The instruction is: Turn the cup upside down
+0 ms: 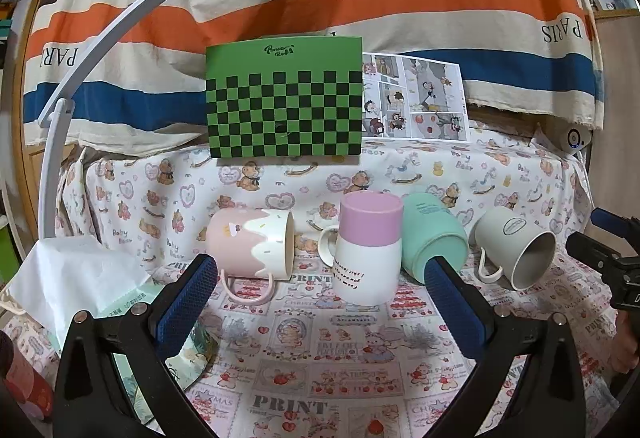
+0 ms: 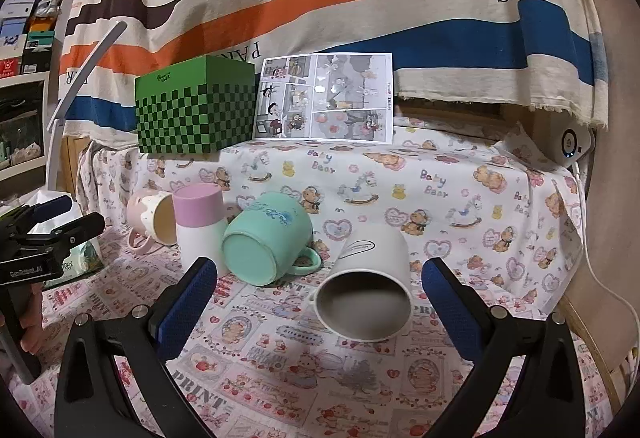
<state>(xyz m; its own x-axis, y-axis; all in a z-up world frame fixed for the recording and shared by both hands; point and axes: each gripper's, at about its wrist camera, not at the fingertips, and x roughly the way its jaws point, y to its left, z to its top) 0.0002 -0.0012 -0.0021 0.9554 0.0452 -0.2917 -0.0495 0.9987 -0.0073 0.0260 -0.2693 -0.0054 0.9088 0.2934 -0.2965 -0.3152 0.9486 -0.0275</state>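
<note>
Several cups sit on the printed cloth. A pink-and-white drip cup (image 1: 251,246) (image 2: 154,222) lies on its side, mouth to the right. A white cup with a lilac base (image 1: 368,248) (image 2: 199,224) stands upside down. A mint cup (image 1: 434,238) (image 2: 266,238) lies on its side. A grey-white cup (image 1: 516,252) (image 2: 370,288) lies on its side, mouth toward the right wrist camera. My left gripper (image 1: 320,274) is open and empty in front of the lilac cup. My right gripper (image 2: 320,278) is open and empty, its fingers either side of the grey-white cup.
A green checkered box (image 1: 284,98) (image 2: 196,106) and a comic sheet (image 1: 416,96) (image 2: 324,96) stand at the back against a striped cloth. A white curved lamp arm (image 1: 100,50) rises at left. White tissue (image 1: 72,278) lies near the left edge. A white device (image 2: 572,144) sits at far right.
</note>
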